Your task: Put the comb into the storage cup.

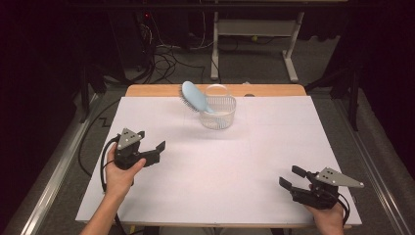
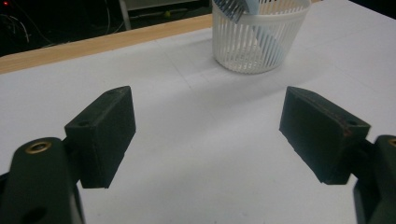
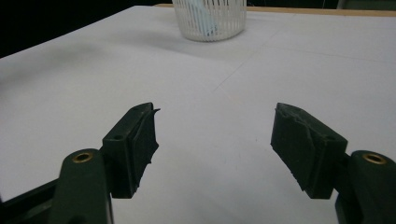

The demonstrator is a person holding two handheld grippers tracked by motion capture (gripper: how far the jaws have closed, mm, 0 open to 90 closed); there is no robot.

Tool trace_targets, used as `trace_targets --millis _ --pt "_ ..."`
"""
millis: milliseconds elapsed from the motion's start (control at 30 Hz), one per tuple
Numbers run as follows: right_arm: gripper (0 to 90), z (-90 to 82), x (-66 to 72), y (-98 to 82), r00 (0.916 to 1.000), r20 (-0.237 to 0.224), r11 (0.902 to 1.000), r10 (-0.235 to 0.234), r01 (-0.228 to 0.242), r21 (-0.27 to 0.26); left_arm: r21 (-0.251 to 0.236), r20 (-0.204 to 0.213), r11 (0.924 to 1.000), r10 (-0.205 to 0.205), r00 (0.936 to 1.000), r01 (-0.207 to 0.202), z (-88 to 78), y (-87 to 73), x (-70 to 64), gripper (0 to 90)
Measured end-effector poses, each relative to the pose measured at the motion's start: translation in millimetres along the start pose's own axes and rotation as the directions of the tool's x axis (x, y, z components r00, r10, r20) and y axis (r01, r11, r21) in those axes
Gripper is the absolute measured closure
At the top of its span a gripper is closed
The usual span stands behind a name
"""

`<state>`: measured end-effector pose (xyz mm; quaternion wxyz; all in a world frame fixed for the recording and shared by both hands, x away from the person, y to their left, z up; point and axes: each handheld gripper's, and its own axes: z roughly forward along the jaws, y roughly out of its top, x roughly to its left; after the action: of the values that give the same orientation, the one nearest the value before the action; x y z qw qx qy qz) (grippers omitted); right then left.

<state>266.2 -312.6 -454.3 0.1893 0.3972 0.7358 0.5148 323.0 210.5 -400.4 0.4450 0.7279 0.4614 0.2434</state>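
Note:
A white slatted basket (image 1: 218,113) stands at the far middle of the white-covered table. A light blue hairbrush (image 1: 194,97) leans in it, its bristled head poking out up and to the left. My left gripper (image 1: 150,140) is held at the left, open and with nothing between its jaws, pointing toward the basket (image 2: 259,39) and the brush (image 2: 240,6). At the near right, my right gripper (image 1: 290,176) is open with nothing in it too. In the left gripper view its own jaws (image 2: 205,100) stand wide apart. The right gripper view shows wide jaws (image 3: 215,112) and the basket (image 3: 209,18) far ahead.
A white sheet (image 1: 220,166) covers the table, with a wooden strip (image 1: 156,90) bare along the far edge. Beyond it are a desk frame (image 1: 254,29) and floor cables (image 1: 166,58). Metal rails run along both sides of the table.

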Motion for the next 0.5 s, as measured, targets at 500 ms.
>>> trace_targets --millis 500 --pt "31.3 -0.7 -0.2 -0.9 0.9997 0.007 0.9997 0.023 -0.023 -0.004 -0.012 -0.044 0.9998 -0.019 0.9988 0.018 -7.5 -16.0 7.7 19.3"
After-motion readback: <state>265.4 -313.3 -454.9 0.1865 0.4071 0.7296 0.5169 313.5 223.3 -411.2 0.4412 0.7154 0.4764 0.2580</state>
